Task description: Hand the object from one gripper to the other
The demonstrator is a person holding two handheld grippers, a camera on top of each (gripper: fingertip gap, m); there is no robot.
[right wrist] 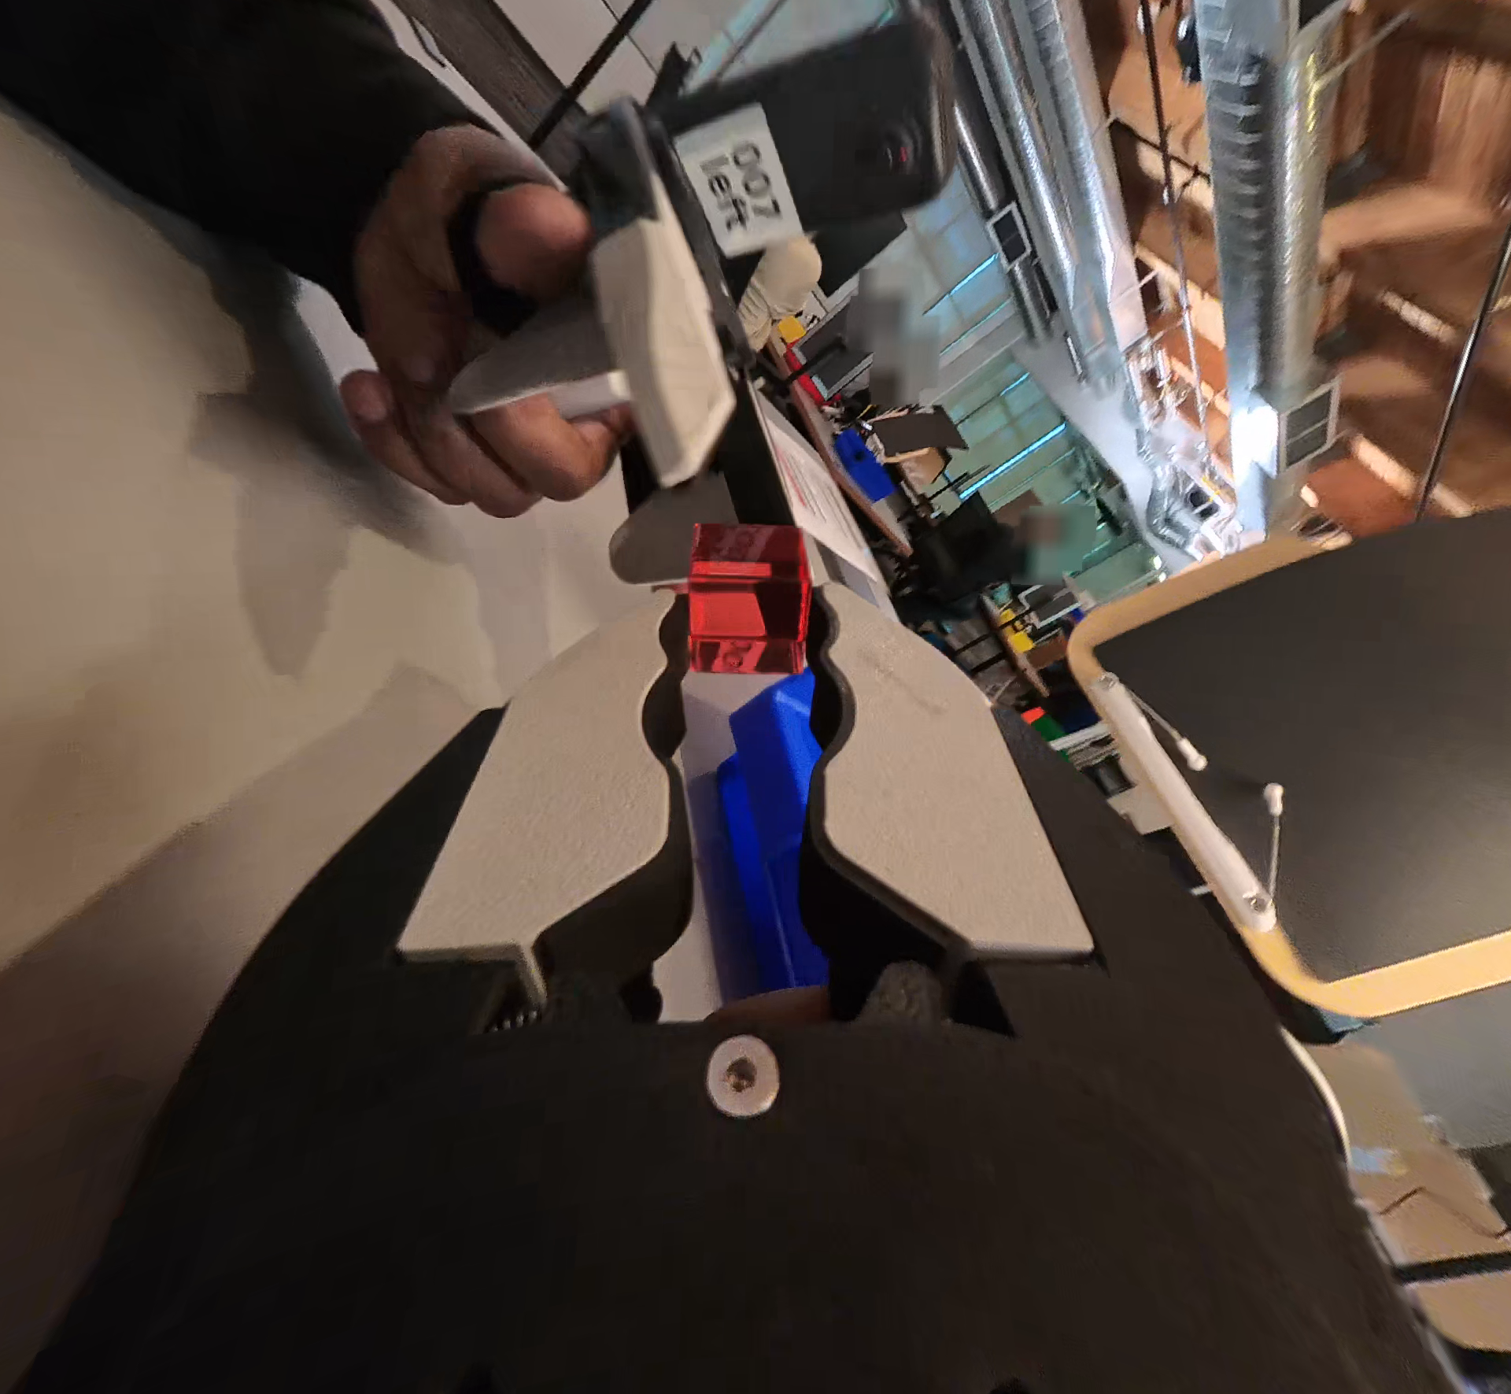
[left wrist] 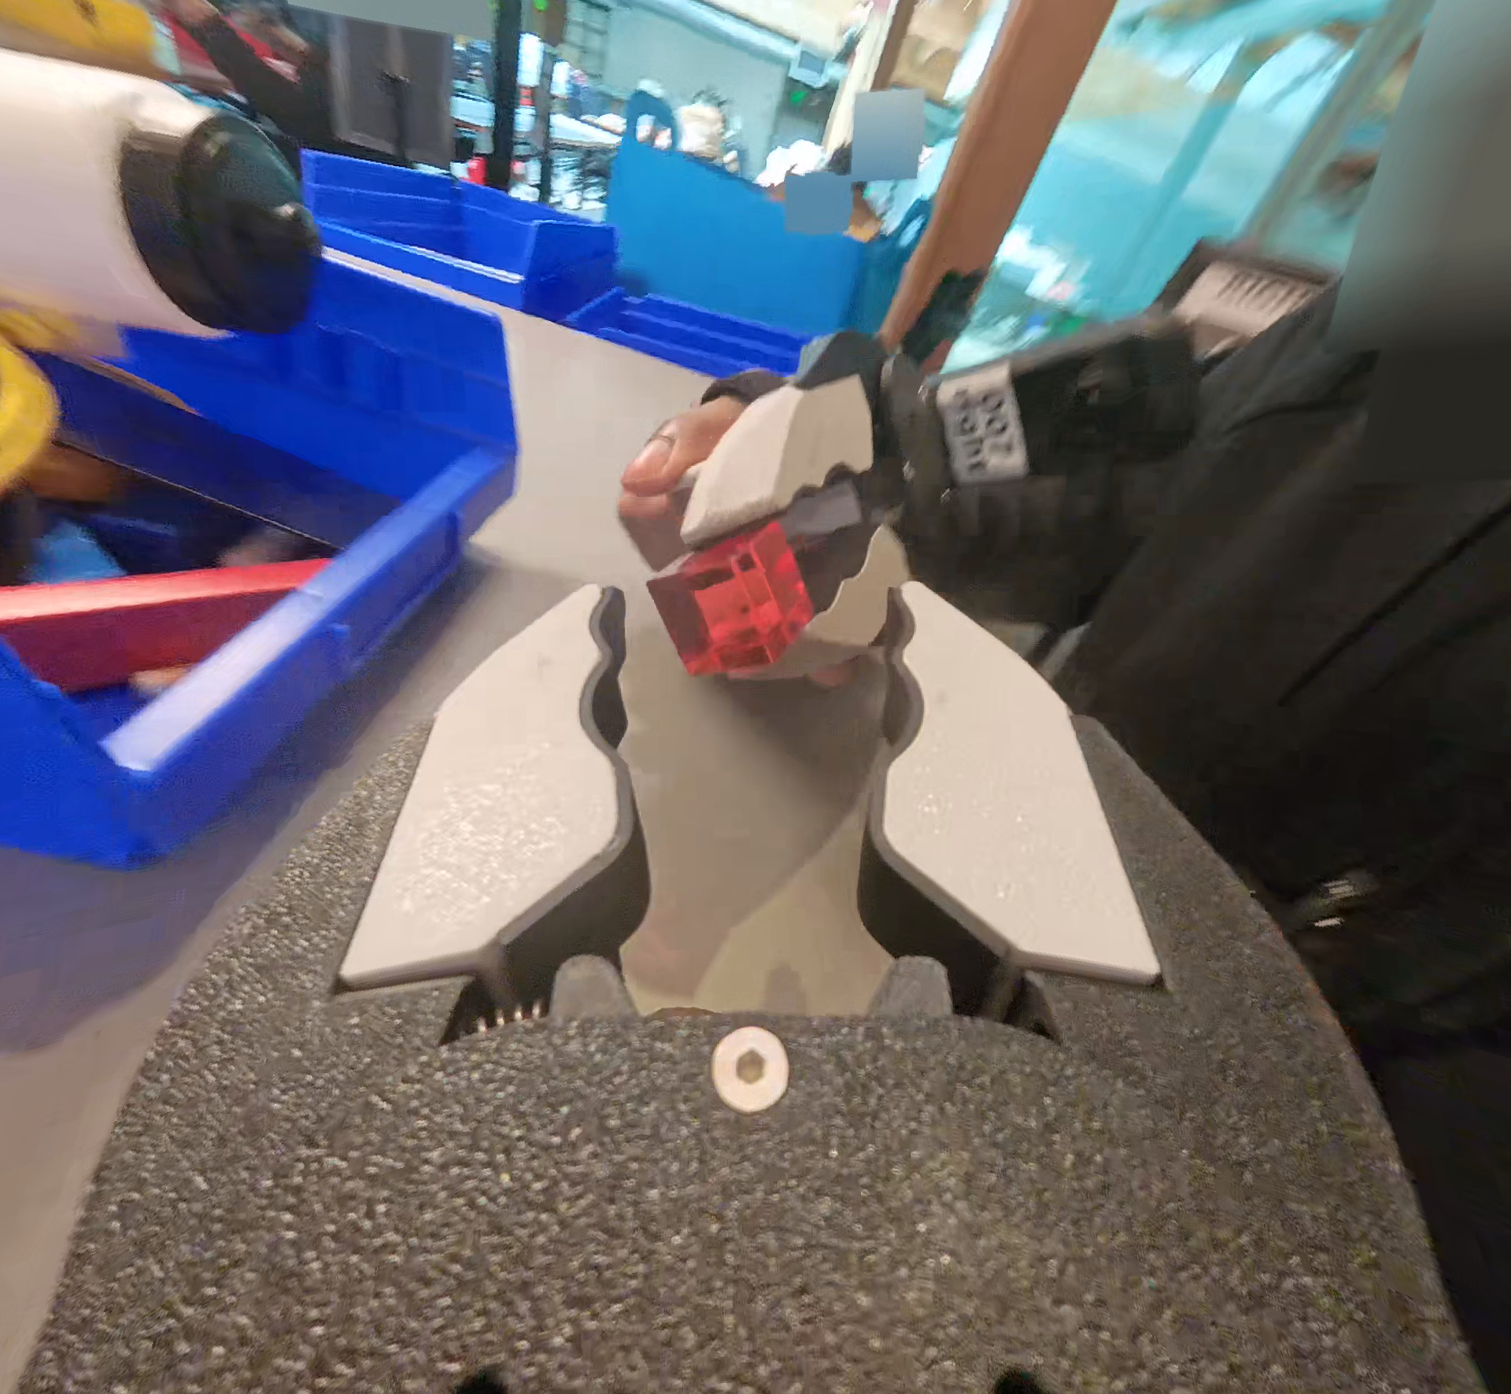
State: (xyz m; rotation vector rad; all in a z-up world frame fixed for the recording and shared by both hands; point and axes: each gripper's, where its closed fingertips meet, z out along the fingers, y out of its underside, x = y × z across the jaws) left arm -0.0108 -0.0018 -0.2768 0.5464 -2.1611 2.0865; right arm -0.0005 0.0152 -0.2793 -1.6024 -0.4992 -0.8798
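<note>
A clear red cube (left wrist: 732,606) is clamped between the fingertips of my right gripper (left wrist: 756,594), which comes in from the right, held by a hand (left wrist: 662,455). My left gripper (left wrist: 752,606) is open wide and empty, its two fingertips level with the cube on either side and not touching it. In the right wrist view the red cube (right wrist: 748,602) sits between my right gripper's (right wrist: 746,615) tips. The left gripper (right wrist: 662,521) faces it from just beyond, held by a hand (right wrist: 458,373).
A blue bin (left wrist: 343,455) with a red flat piece (left wrist: 147,619) in it stands on the grey table (left wrist: 572,406) at left, with more blue bins (left wrist: 490,234) behind. A white cylinder with a black cap (left wrist: 163,210) is at upper left. A black tabletop (right wrist: 1308,741) is at right.
</note>
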